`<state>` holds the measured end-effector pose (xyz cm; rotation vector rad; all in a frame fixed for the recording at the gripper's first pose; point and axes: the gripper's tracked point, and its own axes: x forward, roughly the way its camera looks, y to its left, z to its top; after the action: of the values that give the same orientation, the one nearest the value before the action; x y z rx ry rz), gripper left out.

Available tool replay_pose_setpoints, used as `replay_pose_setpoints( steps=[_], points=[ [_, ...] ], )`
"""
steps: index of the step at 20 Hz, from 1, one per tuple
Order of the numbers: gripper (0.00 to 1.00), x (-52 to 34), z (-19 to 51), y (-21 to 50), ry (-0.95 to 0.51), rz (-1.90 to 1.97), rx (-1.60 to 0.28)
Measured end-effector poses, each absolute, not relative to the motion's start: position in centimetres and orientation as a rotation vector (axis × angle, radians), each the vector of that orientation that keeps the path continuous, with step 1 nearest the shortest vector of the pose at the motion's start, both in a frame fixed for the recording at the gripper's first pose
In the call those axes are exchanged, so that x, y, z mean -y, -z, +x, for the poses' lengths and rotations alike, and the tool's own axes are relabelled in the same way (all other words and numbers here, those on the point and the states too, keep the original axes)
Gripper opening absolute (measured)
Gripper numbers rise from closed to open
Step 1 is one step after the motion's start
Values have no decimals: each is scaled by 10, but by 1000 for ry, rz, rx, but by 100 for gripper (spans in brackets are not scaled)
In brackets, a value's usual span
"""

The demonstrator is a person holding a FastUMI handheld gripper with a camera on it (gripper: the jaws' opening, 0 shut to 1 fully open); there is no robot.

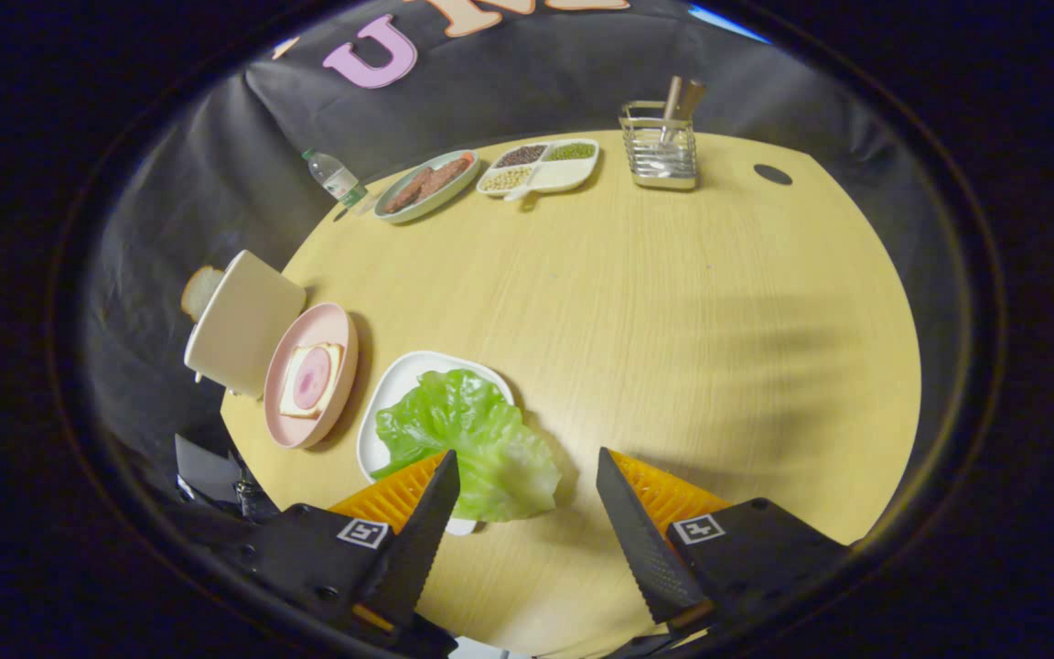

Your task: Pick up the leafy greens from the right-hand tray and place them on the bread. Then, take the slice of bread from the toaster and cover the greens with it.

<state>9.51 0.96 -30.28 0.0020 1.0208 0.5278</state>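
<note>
A green leafy lettuce piece (470, 441) lies on a white tray (399, 380), spilling over its near edge. My gripper (527, 462) stands open above the table; its left finger sits in front of the leaf's near edge, and the right finger is over bare wood. Left of the tray, a pink plate (294, 423) carries a bread slice (311, 378) topped with a round pinkish slice of meat. Beyond that stands a white toaster (241, 320) with a slice of bread (199, 290) poking out of it.
At the far side of the round wooden table (673, 302) sit a green plate with brown slices (424, 185), a divided white dish of beans (541, 167), a wire rack with utensils (661, 146) and a water bottle (335, 177).
</note>
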Motion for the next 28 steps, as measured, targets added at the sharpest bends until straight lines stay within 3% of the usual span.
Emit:
replay_pose_setpoints(
  steps=[7,10,18,28],
  points=[
    [93,-16,88,321,-583,41,-1108],
    [74,-19,88,325,-584,60,-1140],
    [8,-28,88,320,-539,147,-1193],
    [8,-57,65,259,-565,337,-1210]
  ],
)
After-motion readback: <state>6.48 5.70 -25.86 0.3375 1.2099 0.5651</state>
